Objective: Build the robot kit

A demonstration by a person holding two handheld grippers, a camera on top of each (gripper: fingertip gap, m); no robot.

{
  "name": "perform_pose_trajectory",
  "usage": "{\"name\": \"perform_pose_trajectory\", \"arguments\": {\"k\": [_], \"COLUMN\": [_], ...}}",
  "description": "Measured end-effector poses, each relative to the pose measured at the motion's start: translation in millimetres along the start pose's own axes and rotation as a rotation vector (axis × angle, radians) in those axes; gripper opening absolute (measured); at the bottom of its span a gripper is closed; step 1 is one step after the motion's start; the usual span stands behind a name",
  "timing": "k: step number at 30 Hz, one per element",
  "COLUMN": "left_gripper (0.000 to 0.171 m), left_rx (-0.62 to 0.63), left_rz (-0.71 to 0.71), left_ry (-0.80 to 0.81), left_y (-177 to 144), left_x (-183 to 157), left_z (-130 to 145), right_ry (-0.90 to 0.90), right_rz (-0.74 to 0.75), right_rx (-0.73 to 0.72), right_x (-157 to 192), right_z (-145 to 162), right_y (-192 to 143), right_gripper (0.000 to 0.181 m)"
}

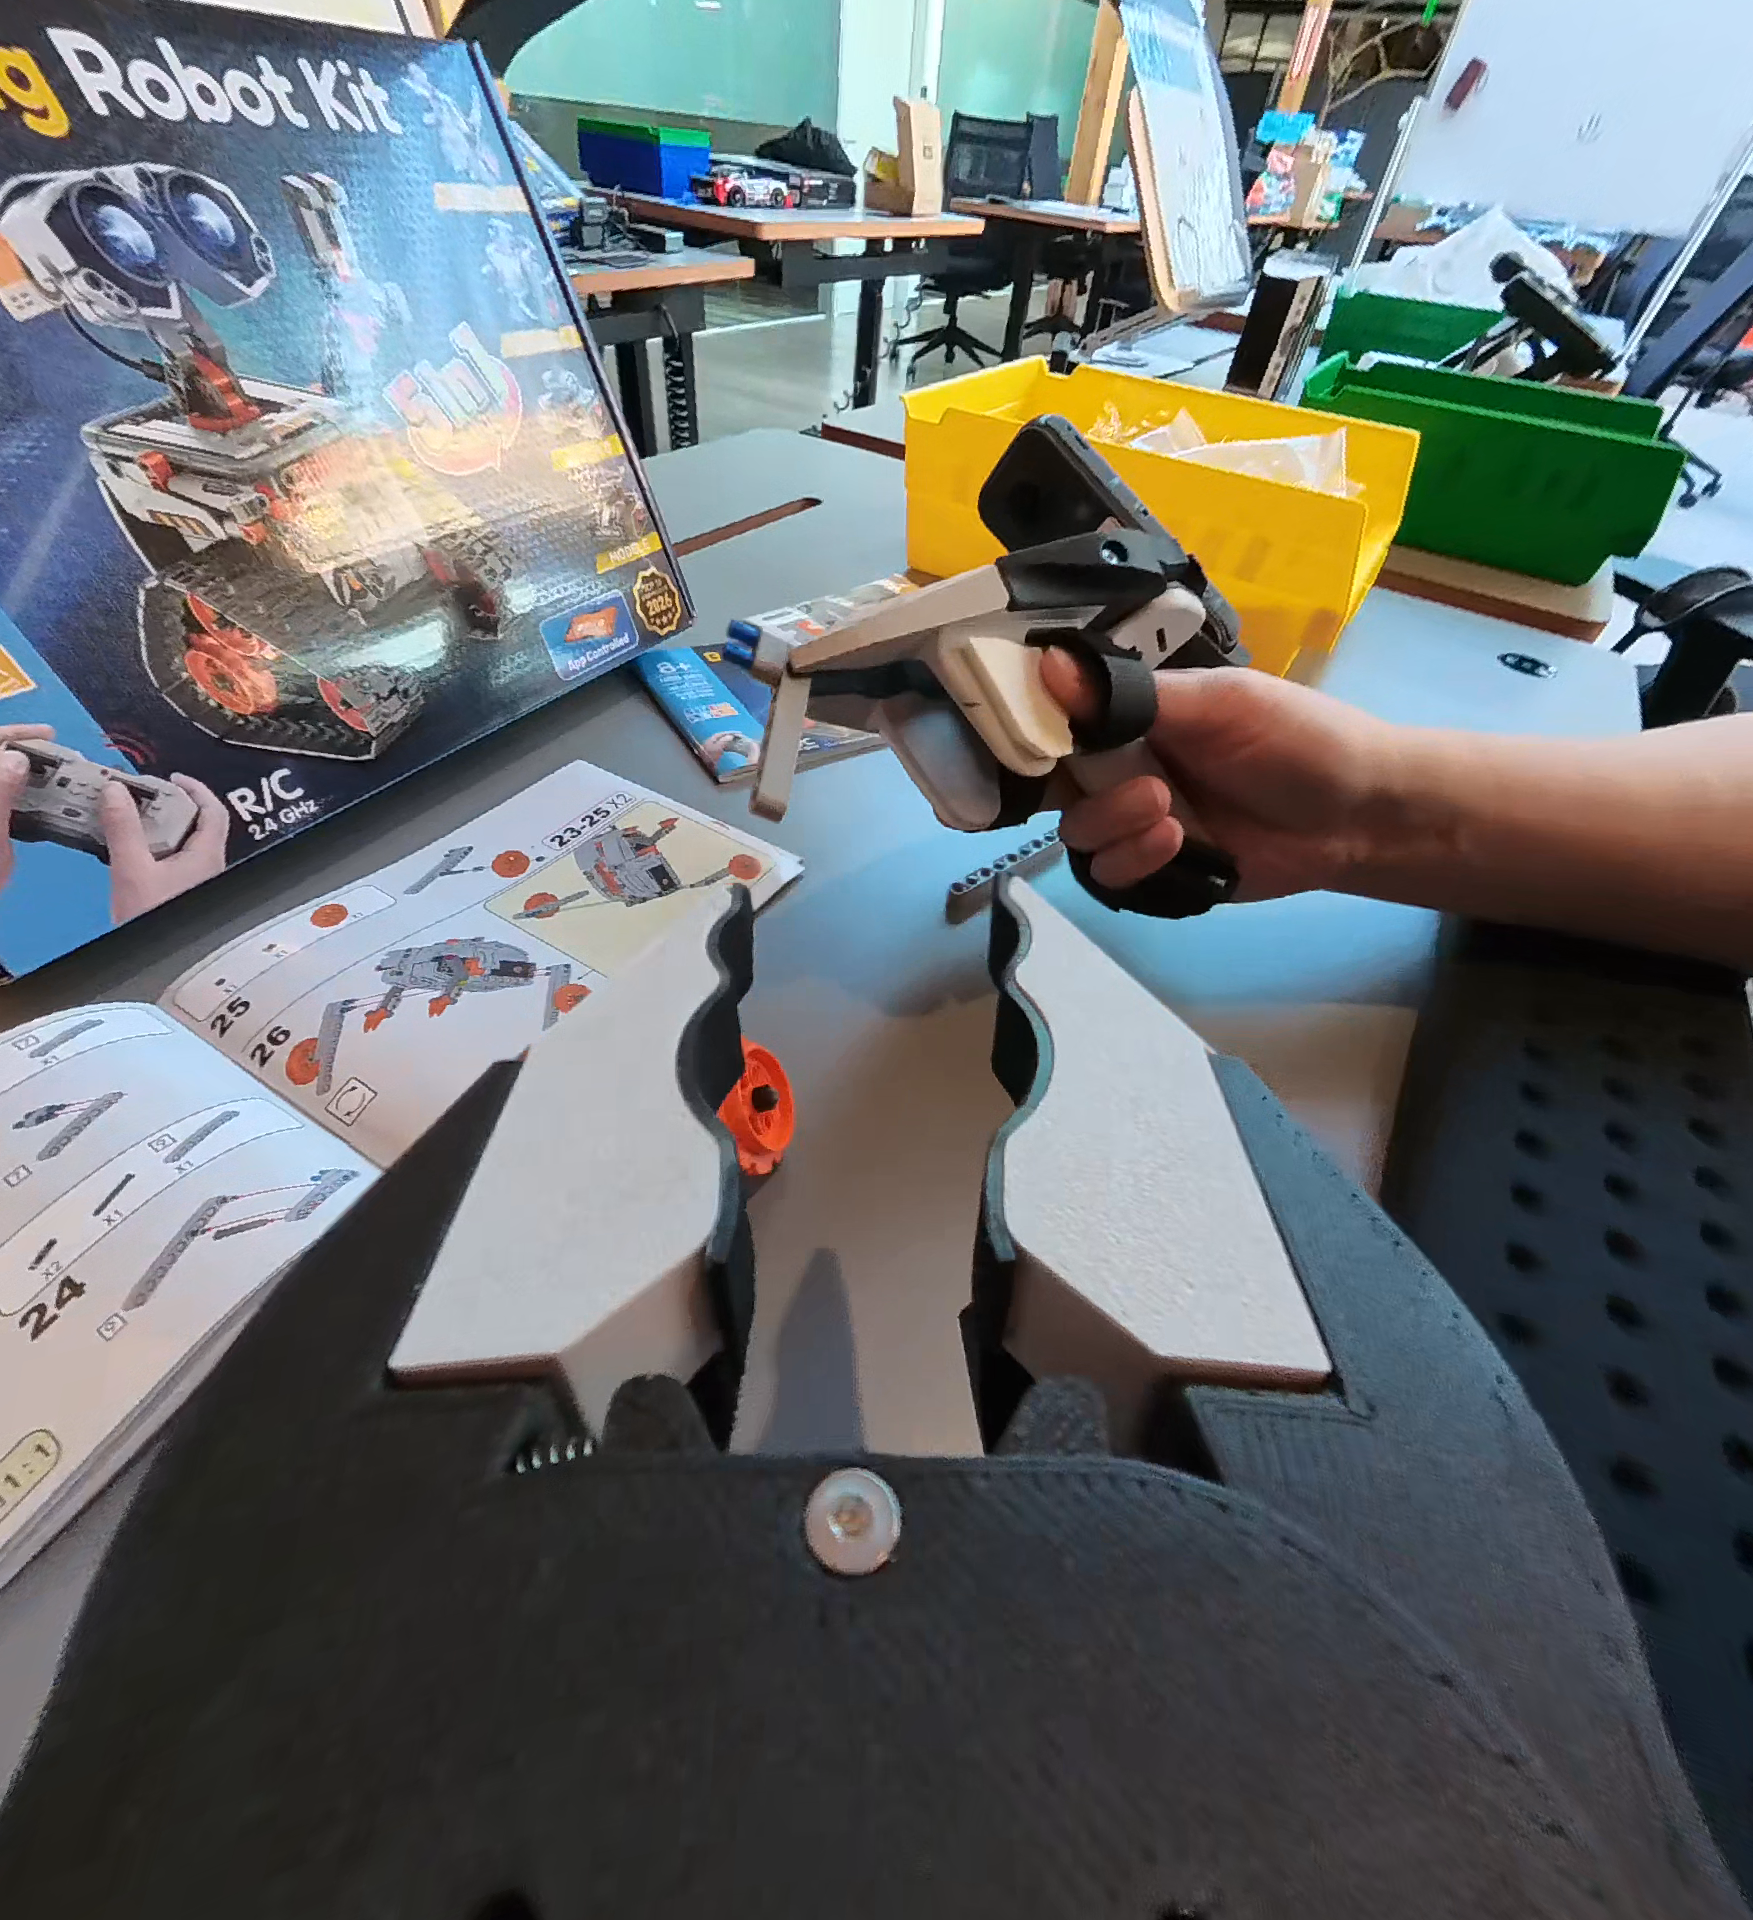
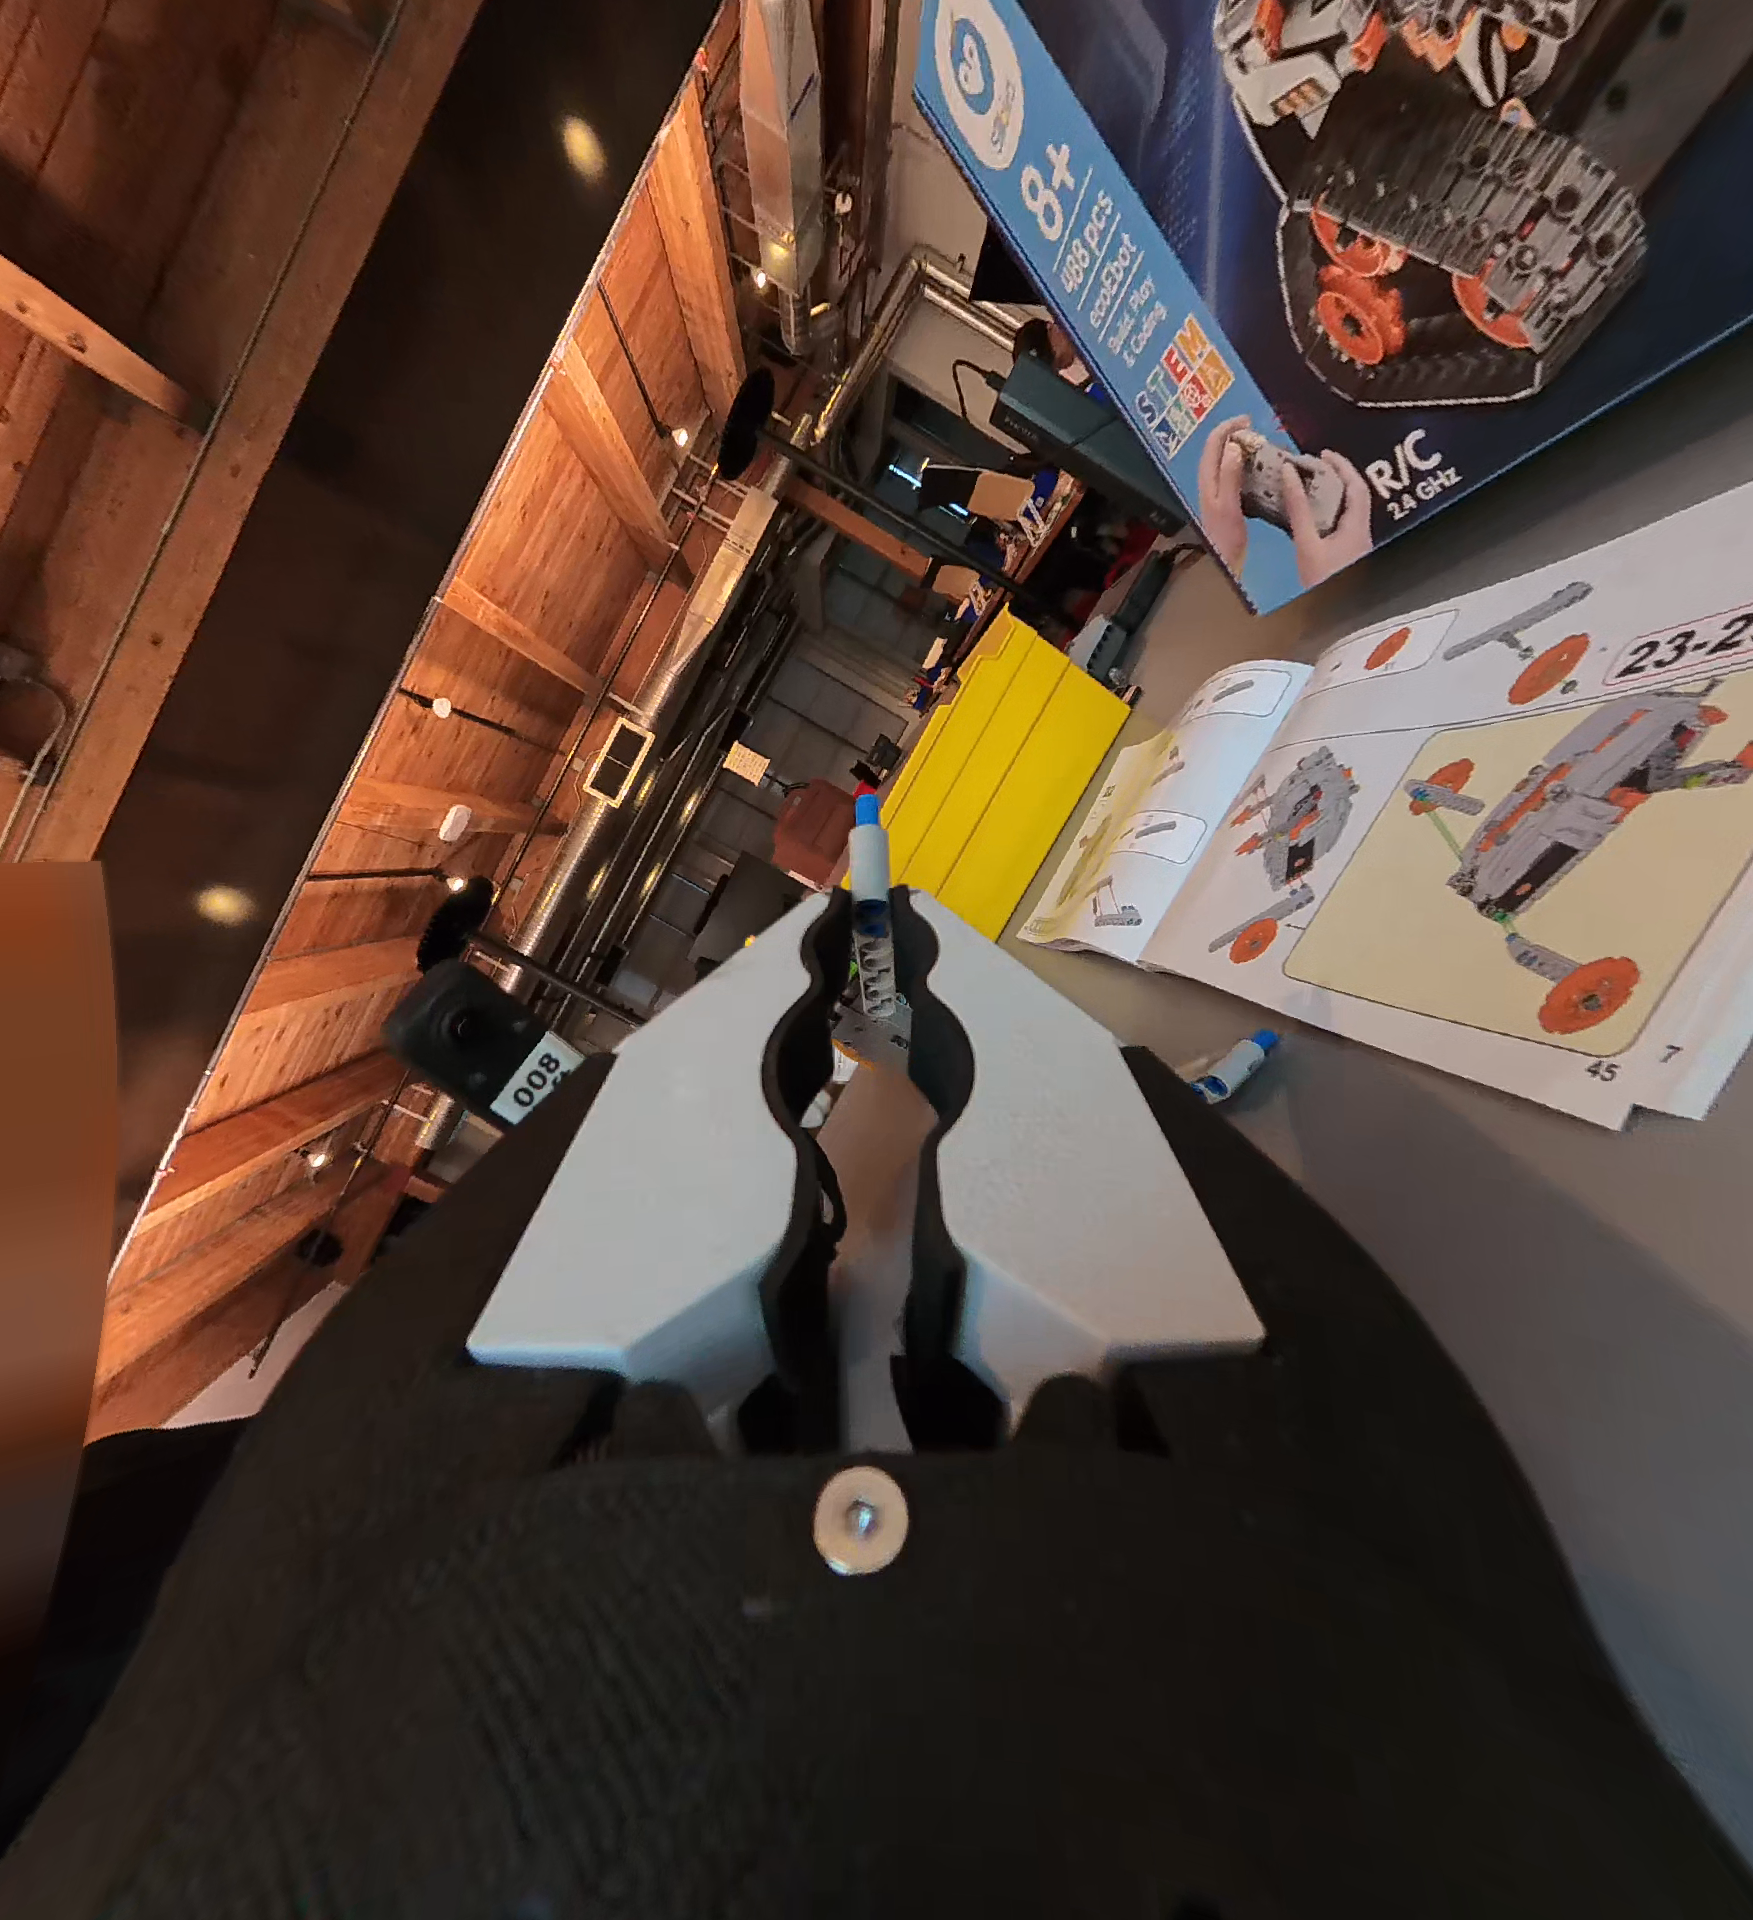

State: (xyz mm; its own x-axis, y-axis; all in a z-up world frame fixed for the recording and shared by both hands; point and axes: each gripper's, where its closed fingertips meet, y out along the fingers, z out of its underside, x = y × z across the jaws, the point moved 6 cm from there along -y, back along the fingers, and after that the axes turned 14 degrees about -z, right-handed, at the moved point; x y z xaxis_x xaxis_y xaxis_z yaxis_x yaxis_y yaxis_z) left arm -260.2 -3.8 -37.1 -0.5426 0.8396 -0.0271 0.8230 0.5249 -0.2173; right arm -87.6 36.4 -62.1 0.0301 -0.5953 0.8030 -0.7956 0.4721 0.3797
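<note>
Right wrist view: the right gripper [image 2: 867, 914], rolled sideways and raised off the grey table [image 2: 1474, 1299], pinched a small grey beam assembly [image 2: 877, 971] with blue pins at centre frame; it looked like a slim studded bar, one blue-tipped end poking past the fingertips. In the left wrist view the left gripper [image 1: 872, 914] hovered spread and empty at lower centre, an orange wheel [image 1: 760, 1110] on the table just beside its left finger, a grey holed beam [image 1: 1007, 873] near its right tip. The open instruction booklet [image 1: 332, 1039] lay left, the kit box [image 1: 280, 416] upper left, the yellow bin [image 1: 1163, 520] upper right.
</note>
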Motion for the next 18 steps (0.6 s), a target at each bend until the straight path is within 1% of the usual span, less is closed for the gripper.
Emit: {"name": "perform_pose_trajectory", "arguments": {"k": [7, 10, 12, 13, 14, 15, 16, 18], "left_gripper": [0.041, 0.041, 0.037, 0.034, 0.022, 0.0, 0.0, 0.0], "left_rx": [0.032, 0.059, 0.068, 0.075, 0.075, 0.064, 0.053, 0.068], "left_rz": [-0.04, -0.062, -0.079, -0.093, -0.107, -0.119, -0.129, -0.138], "left_ry": [0.08, 0.113, 0.133, 0.14, 0.149, 0.159, 0.166, 0.169], "left_y": [12.7, 22.1, 28.5, 31.3, 33.0, 33.3, 33.3, 33.7], "left_x": [-3.8, -4.6, -3.9, -2.6, -1.0, 0.6, 2.2, 4.4], "left_z": [4.6, 6.0, 5.6, 6.3, 6.6, 6.1, 5.7, 7.6], "right_ry": [0.008, 0.01, 0.032, 0.048, 0.055, 0.06, 0.069, 0.088], "right_rz": [-0.016, 0.021, 0.023, 0.029, 0.046, 0.053, 0.052, 0.061], "right_rx": [0.045, 0.067, 0.092, 0.098, 0.096, 0.1, 0.104, 0.108], "right_x": [3.8, 2.2, 2.7, 2.6, 1.3, 0.7, 0.5, -0.3], "right_z": [10.0, 11.7, 12.1, 11.5, 9.7, 8.4, 7.7, 7.3], "right_y": [10.4, 14.5, 18.8, 20.3, 20.5, 20.6, 20.8, 20.8], "right_gripper": [0.005, 0.005, 0.005, 0.007, 0.006, 0.006, 0.006, 0.006]}}
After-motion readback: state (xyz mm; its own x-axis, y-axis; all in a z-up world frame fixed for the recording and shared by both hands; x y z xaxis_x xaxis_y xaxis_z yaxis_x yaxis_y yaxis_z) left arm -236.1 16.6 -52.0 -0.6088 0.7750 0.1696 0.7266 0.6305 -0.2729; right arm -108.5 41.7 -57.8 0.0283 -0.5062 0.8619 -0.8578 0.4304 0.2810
